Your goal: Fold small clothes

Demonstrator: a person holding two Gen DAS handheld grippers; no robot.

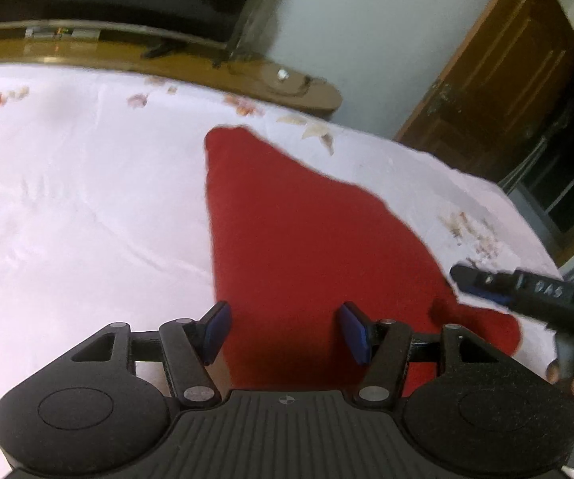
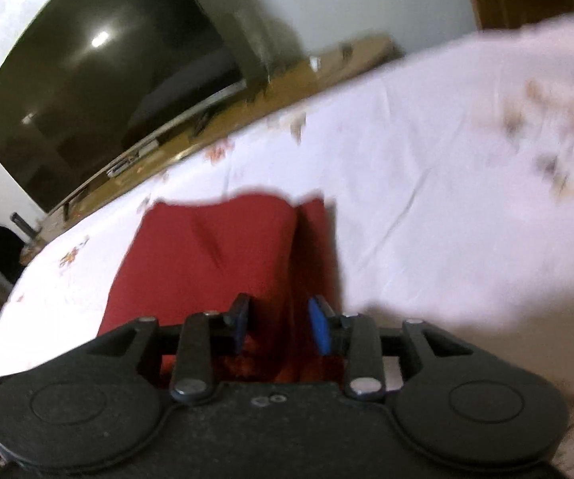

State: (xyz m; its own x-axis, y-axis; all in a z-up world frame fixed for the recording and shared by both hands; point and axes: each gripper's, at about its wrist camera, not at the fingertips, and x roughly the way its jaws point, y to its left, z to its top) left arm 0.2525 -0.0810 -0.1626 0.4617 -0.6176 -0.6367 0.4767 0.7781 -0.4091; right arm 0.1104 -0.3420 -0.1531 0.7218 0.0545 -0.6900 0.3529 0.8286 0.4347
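A small red garment lies flat on the white floral bedsheet, narrowing toward the far end. My left gripper is open and empty, its blue pads spread above the garment's near edge. The right gripper shows in the left wrist view at the garment's right edge. In the right wrist view the red garment lies folded with a crease down its right side. My right gripper is open, its blue pads standing over the garment's near edge, with nothing held.
A wooden bed frame runs along the far side of the sheet. A dark television stands behind it on a wooden stand. A wooden door is at the right. The white bedsheet spreads wide on both sides of the garment.
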